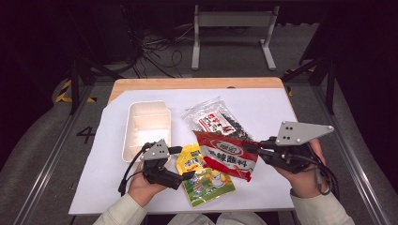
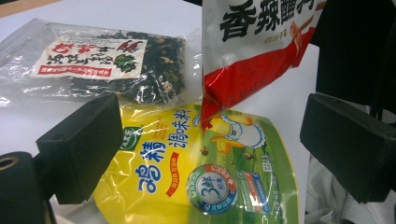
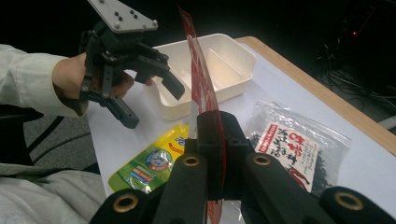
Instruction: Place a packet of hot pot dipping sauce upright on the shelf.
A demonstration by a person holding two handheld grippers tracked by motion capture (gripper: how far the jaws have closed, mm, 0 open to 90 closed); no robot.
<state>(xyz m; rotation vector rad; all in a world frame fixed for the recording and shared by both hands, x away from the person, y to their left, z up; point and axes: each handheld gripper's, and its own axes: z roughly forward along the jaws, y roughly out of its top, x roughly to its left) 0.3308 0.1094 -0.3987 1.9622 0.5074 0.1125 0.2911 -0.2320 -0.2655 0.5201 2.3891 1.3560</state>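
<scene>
The right gripper (image 1: 256, 149) is clamped on one edge of the red sauce packet (image 1: 228, 155), its jaws pressed together on the foil; in the right gripper view the packet (image 3: 198, 70) stands on edge, rising straight up out of the closed jaws; in the high view it hangs above the table (image 1: 277, 187), just right of the yellow and green pouch (image 1: 204, 176), its lower corner overlapping that pouch's upper right part. The left gripper (image 1: 183, 162) has its jaws wide apart with nothing pinched between them; they stand on either side of the pouch's left end, and the left gripper view shows the pouch (image 2: 196, 172) lying flat between and beyond them, the red packet's corner (image 2: 219, 88) coming down onto it. Beyond the pouch lies a clear bag of dried seaweed (image 1: 218, 119) with a red and white label; a white divided tray (image 1: 146, 126) sits left of the pouch, behind the left gripper.
</scene>
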